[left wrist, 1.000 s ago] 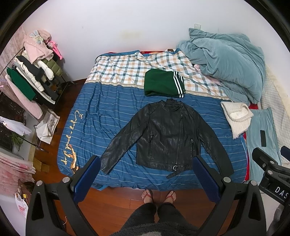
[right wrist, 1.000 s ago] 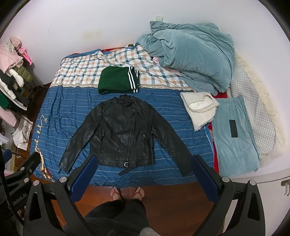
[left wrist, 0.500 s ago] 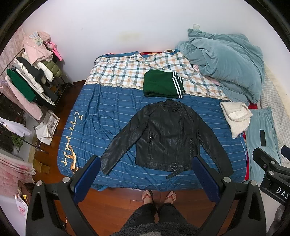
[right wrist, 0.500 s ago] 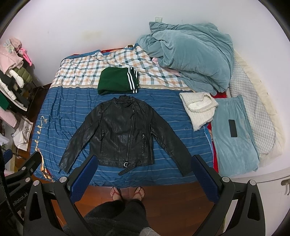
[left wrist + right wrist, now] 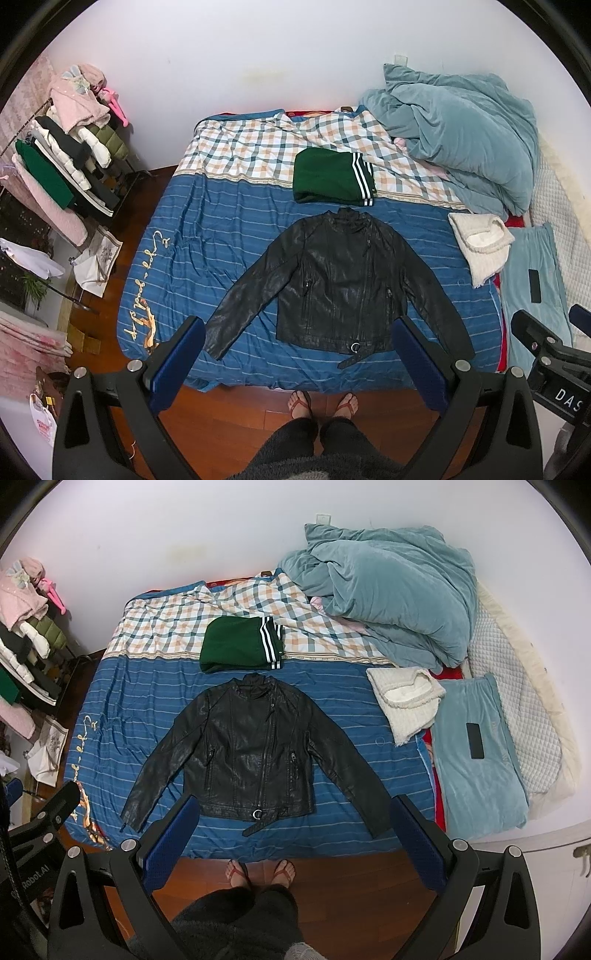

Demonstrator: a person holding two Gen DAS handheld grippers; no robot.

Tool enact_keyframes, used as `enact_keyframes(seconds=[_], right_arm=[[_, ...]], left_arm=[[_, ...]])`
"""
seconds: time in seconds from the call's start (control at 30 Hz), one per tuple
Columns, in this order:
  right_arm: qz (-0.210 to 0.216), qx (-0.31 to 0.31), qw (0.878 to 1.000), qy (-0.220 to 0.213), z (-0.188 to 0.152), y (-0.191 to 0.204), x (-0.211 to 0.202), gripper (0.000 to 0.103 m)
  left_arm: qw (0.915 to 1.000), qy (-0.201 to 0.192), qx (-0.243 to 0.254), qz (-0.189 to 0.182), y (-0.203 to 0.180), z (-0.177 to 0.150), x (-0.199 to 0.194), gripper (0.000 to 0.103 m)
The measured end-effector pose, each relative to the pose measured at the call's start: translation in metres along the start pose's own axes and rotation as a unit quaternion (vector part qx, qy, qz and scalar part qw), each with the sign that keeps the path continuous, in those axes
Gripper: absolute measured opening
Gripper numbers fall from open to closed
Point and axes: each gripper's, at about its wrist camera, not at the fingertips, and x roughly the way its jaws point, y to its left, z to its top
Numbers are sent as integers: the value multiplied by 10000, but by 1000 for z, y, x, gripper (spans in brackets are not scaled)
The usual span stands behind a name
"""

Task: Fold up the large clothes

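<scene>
A black leather jacket (image 5: 343, 280) lies flat and face up on the blue striped bed cover (image 5: 207, 236), sleeves spread out, hem and belt buckle toward the near edge. It also shows in the right wrist view (image 5: 251, 753). My left gripper (image 5: 299, 362) is open and empty, held high above the bed's near edge. My right gripper (image 5: 291, 840) is open and empty at the same height. Both are well apart from the jacket.
A folded green garment (image 5: 332, 181) with white stripes lies beyond the collar. A teal duvet (image 5: 461, 136) is piled at the back right, with a white knit (image 5: 480, 243) and a phone (image 5: 534, 285) on the right. A clothes rack (image 5: 62, 173) stands left. The person's feet (image 5: 321, 402) are on the wood floor.
Both views have shifted very slightly; the jacket and the grippers' openings are unchanged.
</scene>
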Motion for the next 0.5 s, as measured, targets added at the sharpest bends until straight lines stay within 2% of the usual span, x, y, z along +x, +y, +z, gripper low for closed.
enact_keyframes(seconds=[0.5], right_arm=[[4, -4, 10000, -3, 1, 0, -1, 103]], left_arm=[[10000, -38, -25, -40, 4, 8, 2, 103]])
